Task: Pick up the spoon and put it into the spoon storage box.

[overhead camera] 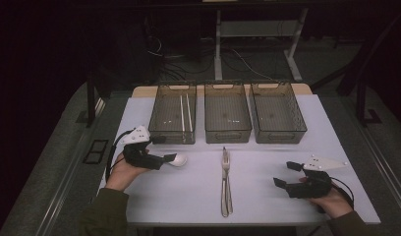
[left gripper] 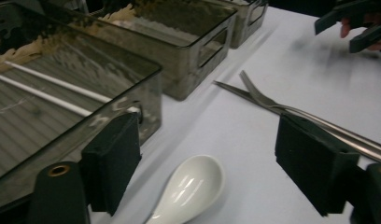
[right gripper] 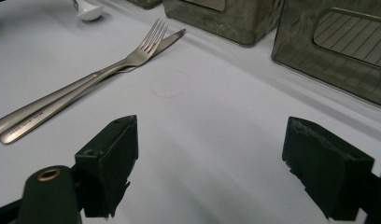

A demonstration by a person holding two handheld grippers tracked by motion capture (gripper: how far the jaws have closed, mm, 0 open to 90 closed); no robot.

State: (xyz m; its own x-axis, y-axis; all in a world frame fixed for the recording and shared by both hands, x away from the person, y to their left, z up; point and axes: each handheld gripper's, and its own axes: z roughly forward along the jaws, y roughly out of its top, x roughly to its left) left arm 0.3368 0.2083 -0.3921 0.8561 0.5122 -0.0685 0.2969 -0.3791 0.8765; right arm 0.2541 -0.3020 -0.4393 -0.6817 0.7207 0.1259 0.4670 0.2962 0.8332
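Now, key relation: the white ceramic spoon (left gripper: pixel 188 189) lies on the table (overhead camera: pixel 267 196) between the jaws of the left gripper (overhead camera: pixel 170 159), bowl pointing away from it, handle running back under the gripper.
Spoon axis: roughly in line with the left gripper's reach, so the jaws straddle it across its narrow width.
Left gripper state: jaws apart; in its own view neither pad presses on the spoon, which rests on the table.
Spoon place: near the table's left side, just in front of the left bin (overhead camera: pixel 173 113), which holds two white chopsticks (overhead camera: pixel 186 112).
Right gripper (overhead camera: pixel 286 177) state: jaws apart with nothing between them, hovering over bare table at the right.
Nearer hand: the left, by far; the right gripper is well apart from the spoon, beyond the fork and knife (overhead camera: pixel 226 182).
Fork and knife: side by side at the table's middle, long axis running from the near edge toward the middle bin (overhead camera: pixel 228 114).
Edges: the left bin's near wall stands just beside the left jaw, so a lift, I judge, wants to go up first.
Open room: bare table to the spoon's right, up to the cutlery.
Right bin (overhead camera: pixel 278 114): looks empty.
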